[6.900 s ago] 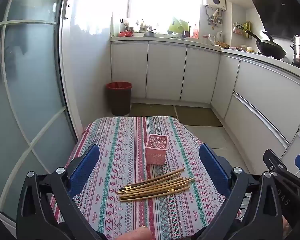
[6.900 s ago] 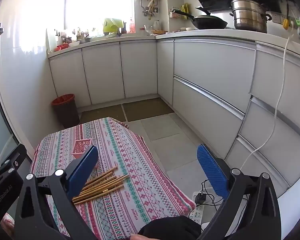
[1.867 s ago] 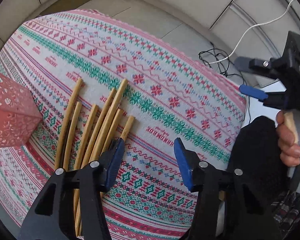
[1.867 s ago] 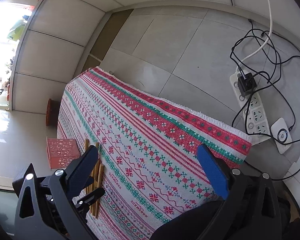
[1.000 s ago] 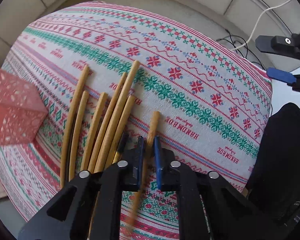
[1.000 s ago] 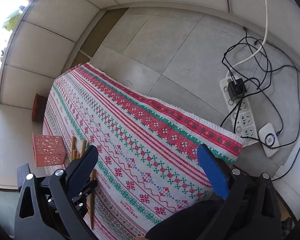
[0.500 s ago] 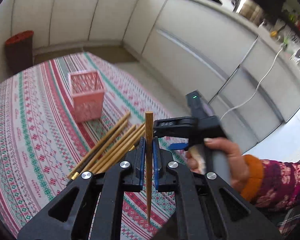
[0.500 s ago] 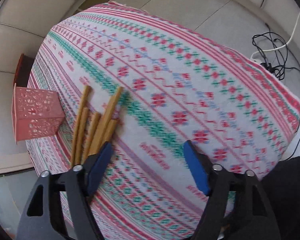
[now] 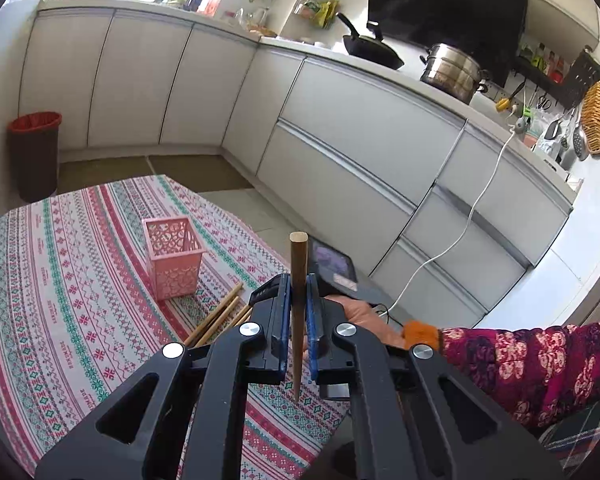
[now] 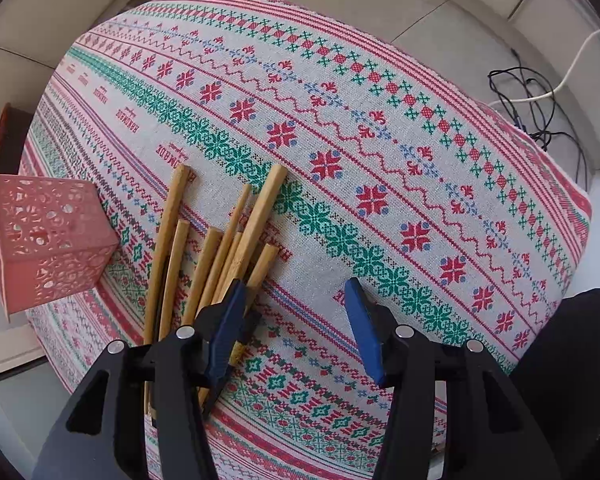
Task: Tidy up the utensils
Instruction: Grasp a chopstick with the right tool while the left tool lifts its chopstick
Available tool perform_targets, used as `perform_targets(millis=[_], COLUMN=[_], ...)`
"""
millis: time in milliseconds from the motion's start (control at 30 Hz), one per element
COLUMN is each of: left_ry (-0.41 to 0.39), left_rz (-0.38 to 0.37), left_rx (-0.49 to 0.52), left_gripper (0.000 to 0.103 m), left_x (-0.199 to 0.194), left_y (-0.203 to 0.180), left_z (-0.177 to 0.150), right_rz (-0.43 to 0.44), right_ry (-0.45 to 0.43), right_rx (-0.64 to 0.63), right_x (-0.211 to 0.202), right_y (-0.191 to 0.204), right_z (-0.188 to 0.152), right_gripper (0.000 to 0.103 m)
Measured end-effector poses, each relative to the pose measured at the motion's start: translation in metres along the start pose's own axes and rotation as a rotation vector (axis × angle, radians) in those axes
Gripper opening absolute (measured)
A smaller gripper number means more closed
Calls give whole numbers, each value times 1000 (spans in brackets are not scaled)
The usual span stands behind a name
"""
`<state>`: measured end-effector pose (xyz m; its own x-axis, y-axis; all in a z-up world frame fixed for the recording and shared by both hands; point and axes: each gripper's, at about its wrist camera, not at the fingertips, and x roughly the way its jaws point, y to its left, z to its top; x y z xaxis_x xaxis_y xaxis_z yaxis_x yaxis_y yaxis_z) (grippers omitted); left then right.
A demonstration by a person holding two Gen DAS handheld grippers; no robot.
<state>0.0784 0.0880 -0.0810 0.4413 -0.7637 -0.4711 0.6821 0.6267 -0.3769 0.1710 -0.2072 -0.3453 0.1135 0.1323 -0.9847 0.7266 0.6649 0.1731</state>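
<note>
My left gripper (image 9: 296, 316) is shut on one bamboo chopstick (image 9: 298, 280) and holds it upright above the table, thick end up. A pink lattice holder (image 9: 174, 257) stands on the patterned tablecloth, up and to the left of the gripper. Several more chopsticks (image 10: 220, 240) lie in a loose bundle right of the holder (image 10: 48, 240). My right gripper (image 10: 296, 304) is open just above the cloth; its left finger (image 10: 228, 320) overlaps the near end of the rightmost chopsticks. The right gripper's body also shows behind the left one (image 9: 336, 272).
The round table's cloth (image 10: 380, 160) drops off at the right edge. A power strip cable (image 10: 540, 96) lies on the floor beyond. White kitchen cabinets (image 9: 360, 140) and a red bin (image 9: 34, 152) stand past the table.
The left gripper has lifted the held chopstick a little higher and tilted towards the kitchen. The right gripper has come lower and closer to the chopstick bundle.
</note>
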Motion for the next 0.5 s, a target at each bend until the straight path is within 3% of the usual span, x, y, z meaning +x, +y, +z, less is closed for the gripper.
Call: perform_targets(millis=[200,267,300,400,500], left_ry=[-47,-68,-76,-91,-91], left_rz=[8,18,21,33,49], left_rx=[13,-4,-13,-31,-39], left_gripper=[7,7,7,7,7], left_x=[-19,-27,-30,-34,-33], left_y=[4,9,11,16,15], left_z=[1,2,2,2,3], right_rz=[-15,-16,-18,58,194], right_ry=[20,14,14,30,61], right_rx=[53,44,47,97,151], right_x=[4,1,1,-1,0], right_y=[14,13,12,-3,-17], right_z=[9,13,15,25,32], right_gripper=[49,22,16,12,7])
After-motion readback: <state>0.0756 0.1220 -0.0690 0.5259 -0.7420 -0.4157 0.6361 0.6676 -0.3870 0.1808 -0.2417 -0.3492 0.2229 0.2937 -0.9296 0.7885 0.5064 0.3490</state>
